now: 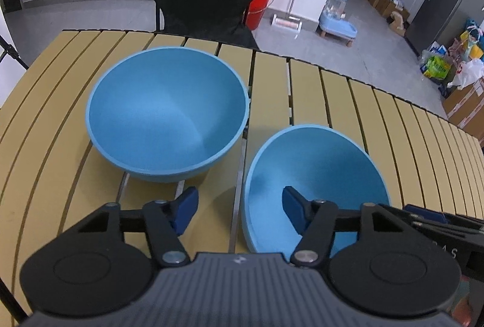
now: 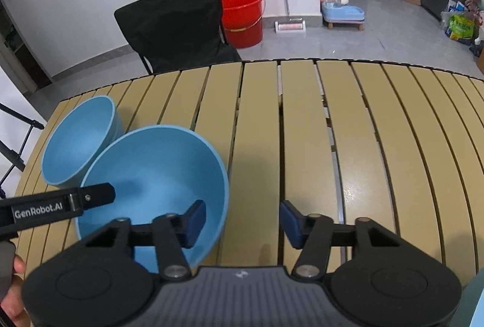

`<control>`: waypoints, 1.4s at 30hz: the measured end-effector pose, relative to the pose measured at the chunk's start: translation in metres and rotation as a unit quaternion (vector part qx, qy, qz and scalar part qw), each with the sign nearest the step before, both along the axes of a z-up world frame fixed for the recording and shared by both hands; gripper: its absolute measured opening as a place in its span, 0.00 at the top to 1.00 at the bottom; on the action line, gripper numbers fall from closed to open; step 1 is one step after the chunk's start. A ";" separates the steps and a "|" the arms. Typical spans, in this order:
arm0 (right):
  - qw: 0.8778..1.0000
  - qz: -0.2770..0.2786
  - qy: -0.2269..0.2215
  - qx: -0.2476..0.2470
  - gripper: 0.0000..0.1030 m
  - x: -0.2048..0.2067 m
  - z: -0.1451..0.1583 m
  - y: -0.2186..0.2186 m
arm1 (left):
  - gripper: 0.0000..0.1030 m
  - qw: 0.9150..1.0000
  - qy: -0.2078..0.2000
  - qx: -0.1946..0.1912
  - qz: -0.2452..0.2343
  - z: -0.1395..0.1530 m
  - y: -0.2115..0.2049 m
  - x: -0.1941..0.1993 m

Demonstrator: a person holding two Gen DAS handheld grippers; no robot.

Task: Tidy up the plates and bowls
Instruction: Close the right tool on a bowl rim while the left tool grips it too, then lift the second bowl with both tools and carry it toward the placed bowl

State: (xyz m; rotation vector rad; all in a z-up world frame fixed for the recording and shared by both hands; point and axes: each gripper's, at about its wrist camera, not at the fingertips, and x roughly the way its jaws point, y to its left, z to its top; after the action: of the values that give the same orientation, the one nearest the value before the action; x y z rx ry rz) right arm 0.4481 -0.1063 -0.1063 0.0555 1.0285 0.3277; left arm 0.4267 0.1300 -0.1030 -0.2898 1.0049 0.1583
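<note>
On the slatted table (image 1: 302, 91), two blue bowls (image 1: 168, 112) (image 1: 314, 185) sit upright, both hollow.

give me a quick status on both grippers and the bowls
Left gripper and right gripper open, each straddling the near bowl's rim from opposite sides. Far bowl upright beside it. Table otherwise bare, nothing blocking.

Two matte blue bowls crowd the left part of a tan slatted table (image 2: 302, 145): the farther blue bowl (image 2: 80, 142) sits just behind the nearer blue bowl (image 2: 157, 176), little room showing between them. The slats to their right lie bare to the far edge. A black fabric chair (image 2: 175, 24) blocks the far side
</note>
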 end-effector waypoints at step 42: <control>0.999 0.022 0.030 0.011 0.94 0.006 0.010 0.004 | 0.92 0.999 0.039 -0.002 0.008 0.019 -0.008 0.013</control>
State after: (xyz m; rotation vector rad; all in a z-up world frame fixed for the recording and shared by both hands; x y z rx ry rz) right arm 0.4541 -0.1025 -0.0958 0.0628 1.0861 0.3796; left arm 0.4397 0.1219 -0.0839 -0.2978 1.0809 0.1834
